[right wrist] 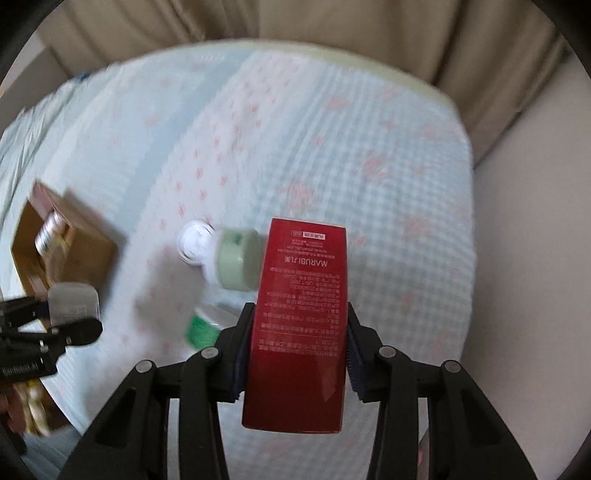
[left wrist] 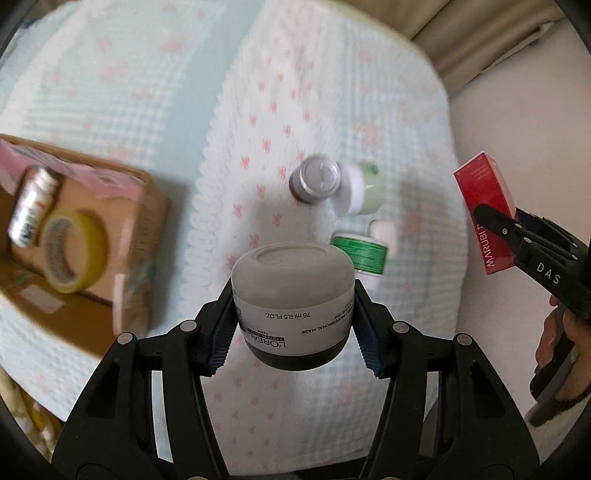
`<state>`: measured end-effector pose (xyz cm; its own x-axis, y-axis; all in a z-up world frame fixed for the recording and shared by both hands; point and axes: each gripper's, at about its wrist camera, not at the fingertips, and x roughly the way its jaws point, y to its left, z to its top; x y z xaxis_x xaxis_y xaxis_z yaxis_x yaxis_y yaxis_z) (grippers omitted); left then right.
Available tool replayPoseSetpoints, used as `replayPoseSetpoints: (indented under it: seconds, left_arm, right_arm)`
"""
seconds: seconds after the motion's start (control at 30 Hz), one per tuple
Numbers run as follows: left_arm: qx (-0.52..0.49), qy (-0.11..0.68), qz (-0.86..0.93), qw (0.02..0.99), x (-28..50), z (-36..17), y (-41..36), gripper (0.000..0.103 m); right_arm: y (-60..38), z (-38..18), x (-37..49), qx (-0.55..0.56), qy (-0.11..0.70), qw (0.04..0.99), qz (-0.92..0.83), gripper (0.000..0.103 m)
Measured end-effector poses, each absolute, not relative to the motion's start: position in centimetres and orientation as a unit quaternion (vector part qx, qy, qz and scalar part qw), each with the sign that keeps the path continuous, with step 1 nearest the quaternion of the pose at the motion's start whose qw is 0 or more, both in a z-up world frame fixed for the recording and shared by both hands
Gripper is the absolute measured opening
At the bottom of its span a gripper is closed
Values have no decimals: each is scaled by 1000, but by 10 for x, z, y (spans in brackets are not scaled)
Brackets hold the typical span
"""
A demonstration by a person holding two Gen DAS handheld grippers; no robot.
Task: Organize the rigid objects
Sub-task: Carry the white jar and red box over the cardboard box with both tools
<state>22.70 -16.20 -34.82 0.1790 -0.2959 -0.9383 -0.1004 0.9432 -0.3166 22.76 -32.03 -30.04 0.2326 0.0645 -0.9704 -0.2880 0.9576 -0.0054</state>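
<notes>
My left gripper (left wrist: 293, 325) is shut on a grey L'Oreal mask jar (left wrist: 293, 295) and holds it above the bed cover. My right gripper (right wrist: 295, 354) is shut on a red Marubi box (right wrist: 299, 317), also held above the cover; the box shows at the right of the left wrist view (left wrist: 487, 206). A cardboard box (left wrist: 122, 229) at the left holds a tape roll (left wrist: 74, 251) and a bottle (left wrist: 33, 206). On the cover lie a silver-capped jar (left wrist: 317, 177), a pale green jar (left wrist: 365, 192) and a green-labelled bottle (left wrist: 364, 254).
The light blue bed cover (left wrist: 258, 92) with pink marks spans both views. Its right edge drops off to a beige floor (right wrist: 535, 258). Beige curtains (right wrist: 332, 22) hang behind the bed. The cardboard box also shows at the left of the right wrist view (right wrist: 85, 243).
</notes>
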Motion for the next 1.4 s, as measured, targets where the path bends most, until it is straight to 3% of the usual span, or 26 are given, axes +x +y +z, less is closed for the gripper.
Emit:
replayPoseSetpoints:
  seconds: [0.33, 0.53, 0.97, 1.4]
  left_arm:
    - [-167, 570, -45, 803, 183, -249, -96, 54]
    - [-165, 551, -23, 818, 152, -212, -43, 54]
    - [-169, 558, -25, 812, 156, -219, 86, 54]
    - [-77, 611, -94, 782, 223, -283, 179, 54]
  right_arm:
    - [-253, -182, 193, -54, 545, 829, 112, 40]
    - [-202, -150, 169, -41, 523, 840, 139, 40]
    - [-94, -175, 130, -18, 544, 825, 150, 40]
    - [-4, -240, 134, 94, 594, 797, 51, 40]
